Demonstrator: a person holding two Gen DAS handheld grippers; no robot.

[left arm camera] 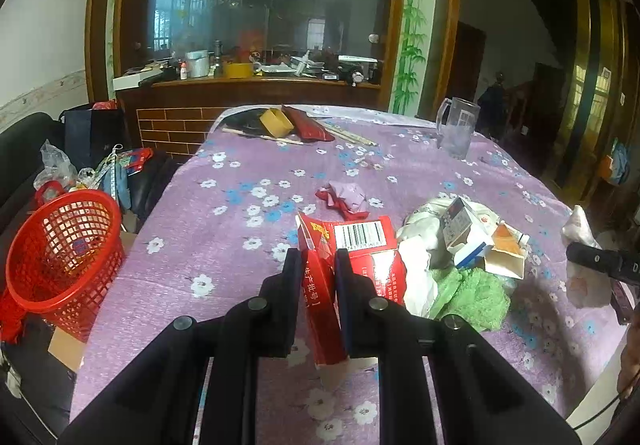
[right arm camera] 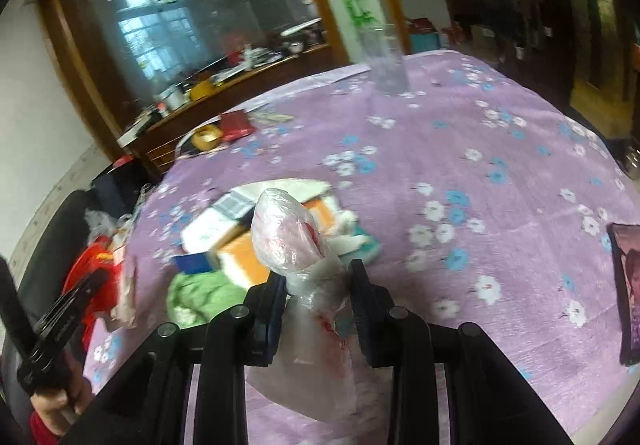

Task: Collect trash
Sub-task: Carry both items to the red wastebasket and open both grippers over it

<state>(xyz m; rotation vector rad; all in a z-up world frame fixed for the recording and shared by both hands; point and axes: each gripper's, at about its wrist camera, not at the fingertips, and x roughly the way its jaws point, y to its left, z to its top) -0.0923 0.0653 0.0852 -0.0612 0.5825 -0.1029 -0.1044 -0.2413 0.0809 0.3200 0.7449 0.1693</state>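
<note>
on the bench [left arm camera: 224, 229], which is covered in a purple flowered cloth, i have a piece of trash in each gripper. my left gripper [left arm camera: 318, 259] has its jaws pressed tight on a torn red carton [left arm camera: 352, 245], which stands up between the fingers with its barcode facing me. just beyond it on the cloth lies a crumpled red and pink wrapper [left arm camera: 346, 195]. to the right of the carton sits a heap of trash: white paper, a green cloth [left arm camera: 470, 293] and small opened boxes [left arm camera: 472, 235].

my right gripper [right arm camera: 318, 275] has its jaws pinching a clear plastic bag [right arm camera: 288, 233], whose bunched top bulges above the fingers while the rest hangs down between them. the heap lies just behind the bag in the right wrist view, which is blurred.

a red mesh basket [left arm camera: 66, 249] stands beside the left edge of the bench, lower than the top. a clear glass mug [left arm camera: 456, 127] stands near the far edge, and a roll of tape [left arm camera: 276, 121] lies at the far end, well apart from the heap.
</note>
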